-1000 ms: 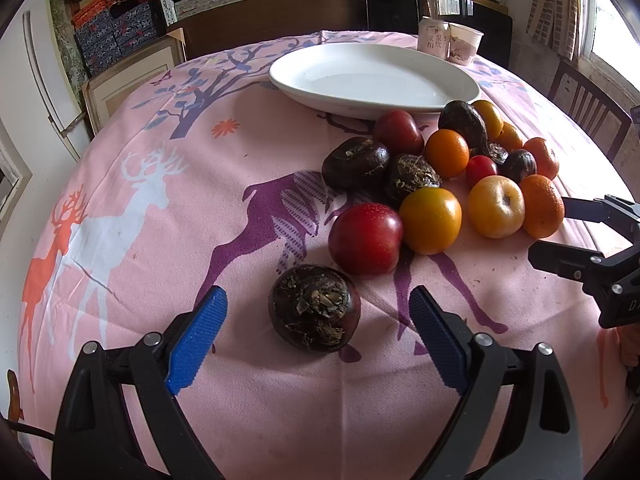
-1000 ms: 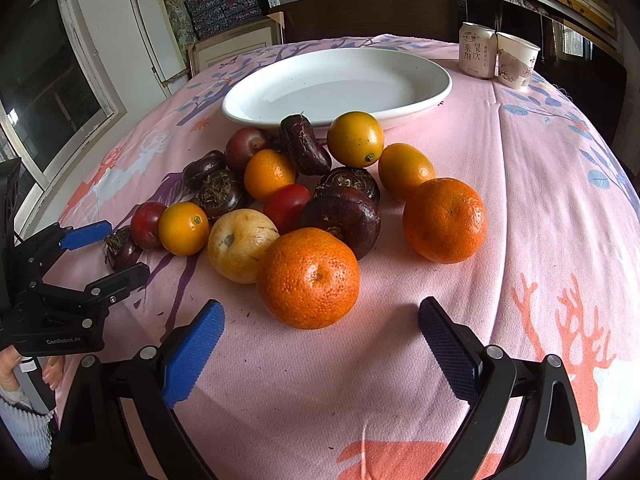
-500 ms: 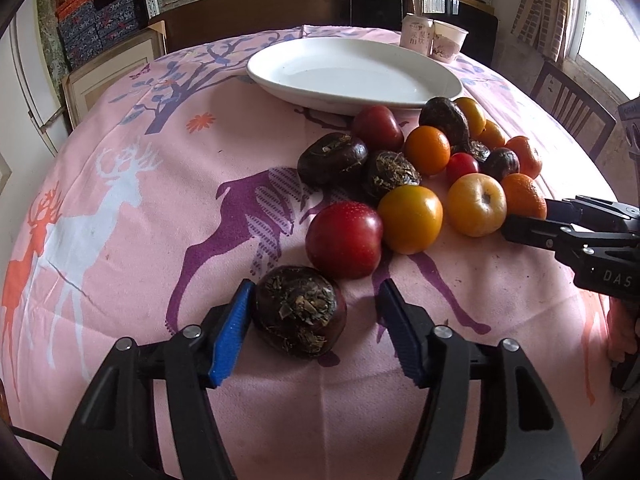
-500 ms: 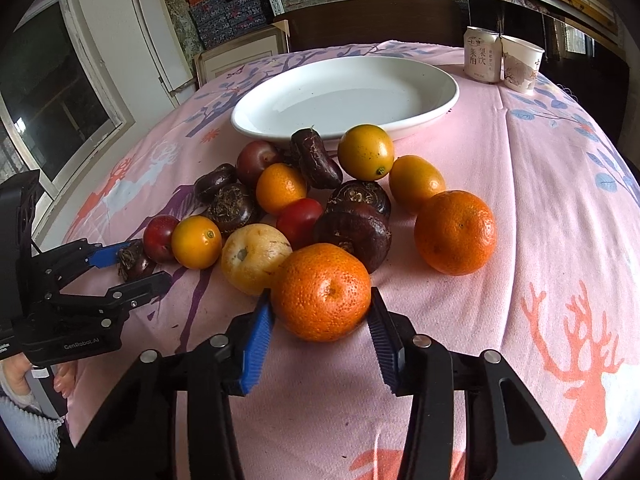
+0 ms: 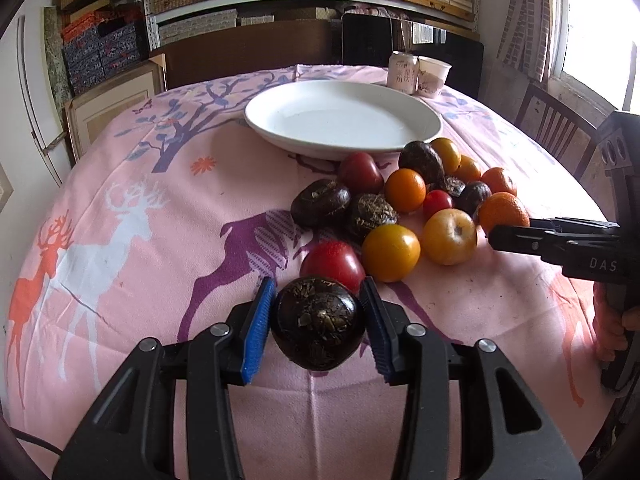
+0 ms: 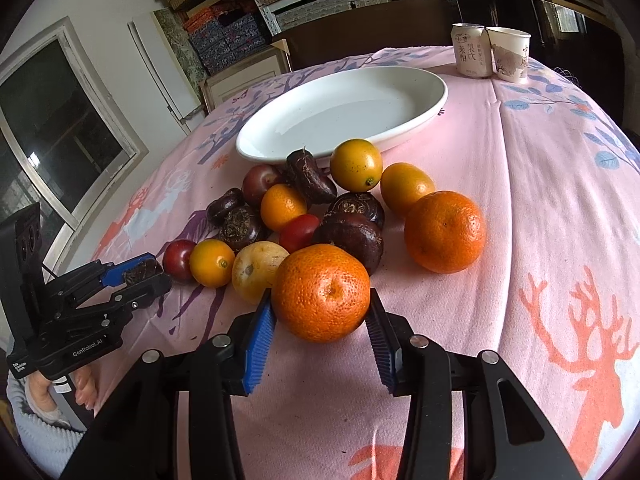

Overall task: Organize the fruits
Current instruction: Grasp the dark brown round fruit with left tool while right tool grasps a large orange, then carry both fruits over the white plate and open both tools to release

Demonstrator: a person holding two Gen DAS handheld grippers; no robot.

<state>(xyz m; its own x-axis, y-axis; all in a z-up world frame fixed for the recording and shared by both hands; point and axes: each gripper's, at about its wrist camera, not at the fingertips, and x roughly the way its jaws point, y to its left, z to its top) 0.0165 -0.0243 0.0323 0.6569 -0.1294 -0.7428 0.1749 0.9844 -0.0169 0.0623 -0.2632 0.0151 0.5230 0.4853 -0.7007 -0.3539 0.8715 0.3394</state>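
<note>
My left gripper (image 5: 318,326) is shut on a dark brown round fruit (image 5: 318,322) and holds it just above the pink tablecloth. My right gripper (image 6: 322,320) is shut on a large orange (image 6: 320,292), also lifted a little. A heap of fruits (image 5: 404,208) lies beyond: red, orange, yellow and dark brown ones. A white oval plate (image 5: 344,118) stands empty behind the heap. It also shows in the right wrist view (image 6: 340,114). The left gripper shows at the left of the right wrist view (image 6: 138,276), the right one at the right of the left wrist view (image 5: 504,228).
A drink can (image 6: 471,51) and a paper cup (image 6: 509,54) stand at the table's far edge behind the plate. A second large orange (image 6: 444,231) lies right of the heap. A wooden chair (image 5: 556,128) stands at the table's right side. Shelves and boxes line the back wall.
Both grippers have shut on their fruits and lifted them: the left on the dark brown fruit, the right on the orange. Both cameras now sit higher above the table.
</note>
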